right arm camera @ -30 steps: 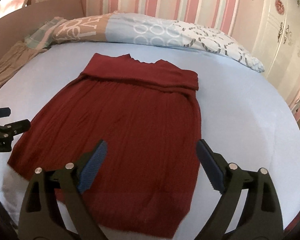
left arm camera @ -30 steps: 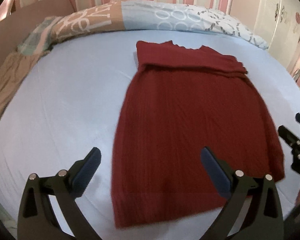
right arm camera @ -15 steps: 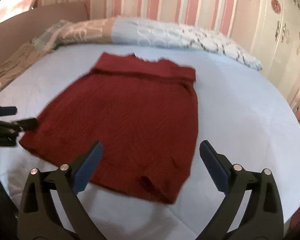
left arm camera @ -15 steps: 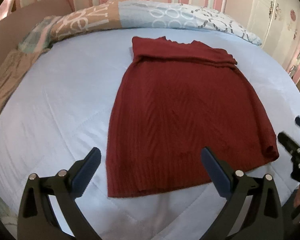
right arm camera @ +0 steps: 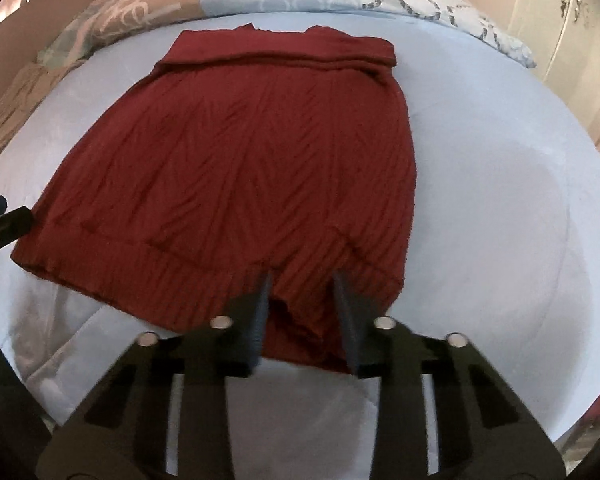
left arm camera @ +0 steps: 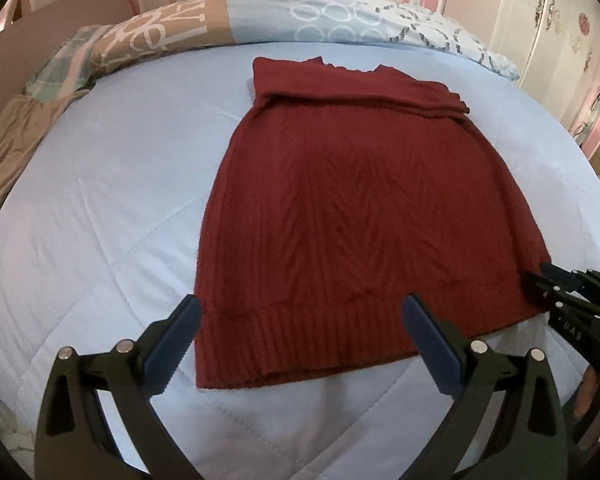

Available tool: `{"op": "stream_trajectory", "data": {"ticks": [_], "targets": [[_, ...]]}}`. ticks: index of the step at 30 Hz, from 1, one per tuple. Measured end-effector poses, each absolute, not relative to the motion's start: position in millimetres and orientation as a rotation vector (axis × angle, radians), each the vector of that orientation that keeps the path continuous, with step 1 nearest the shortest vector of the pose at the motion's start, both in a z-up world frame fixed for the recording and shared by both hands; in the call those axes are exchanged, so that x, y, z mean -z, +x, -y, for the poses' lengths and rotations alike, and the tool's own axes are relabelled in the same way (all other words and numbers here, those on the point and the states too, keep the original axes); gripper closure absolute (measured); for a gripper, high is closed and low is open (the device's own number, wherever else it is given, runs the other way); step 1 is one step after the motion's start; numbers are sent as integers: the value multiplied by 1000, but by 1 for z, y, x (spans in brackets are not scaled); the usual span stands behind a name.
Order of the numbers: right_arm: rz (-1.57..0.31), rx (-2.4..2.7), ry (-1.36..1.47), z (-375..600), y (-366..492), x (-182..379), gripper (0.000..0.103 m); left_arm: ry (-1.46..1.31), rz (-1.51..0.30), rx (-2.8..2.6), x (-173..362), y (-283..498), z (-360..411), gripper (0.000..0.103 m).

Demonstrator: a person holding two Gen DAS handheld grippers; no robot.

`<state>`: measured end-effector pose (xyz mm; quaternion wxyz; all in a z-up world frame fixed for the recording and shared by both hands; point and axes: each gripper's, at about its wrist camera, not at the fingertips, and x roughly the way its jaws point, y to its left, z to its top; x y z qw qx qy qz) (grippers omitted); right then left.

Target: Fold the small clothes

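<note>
Pale blue quilted bedding [left arm camera: 100,216] carried the dark red ribbed knit sweater [left arm camera: 352,208], lying flat. Half a second earlier both jaws were spread; now the right gripper [right arm camera: 302,280] had narrowed, pinching the hem at six o'clock, while the left gripper [left arm camera: 300,312] stayed spread, unengaged.

Count: one dark red knit sweater [left arm camera: 352,216]; two grippers, left gripper [left arm camera: 300,344] and right gripper [right arm camera: 302,312]; one bed [left arm camera: 112,208]; one long patterned pillow [left arm camera: 300,20].
</note>
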<state>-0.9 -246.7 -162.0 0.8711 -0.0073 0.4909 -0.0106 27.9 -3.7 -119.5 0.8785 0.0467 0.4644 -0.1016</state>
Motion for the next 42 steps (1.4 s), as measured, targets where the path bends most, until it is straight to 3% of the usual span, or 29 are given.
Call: {"op": "stream_trajectory", "data": {"ticks": [2,12,16,18,20,22,25,28,36,42], "targets": [[-1025,22,-25,247,-2,161,95,100,-965,208,119,27,3,3],[-895,296,-8,289,-31,138,96,110,-962,195,118,26,4,3],[-1030,368,60,321,-32,164,95,108,-968,195,121,25,4,3],[-1052,367,67,325,-35,172,88,111,-977,195,124,25,4,3],[-1024,372,87,327,-41,167,55,112,-978,192,124,25,2,3],[-968,360,105,326,-47,155,45,115,-971,190,122,24,1,3],[-895,338,23,309,-51,138,42,116,-966,185,121,22,-3,3],[-857,281,-86,285,-47,135,32,112,-964,178,121,22,-5,3],[-1083,172,-117,263,-35,180,32,108,-980,184,123,20,-11,3],[-1012,157,-64,270,-42,163,32,90,-1006,191,131,20,-18,3]]}}
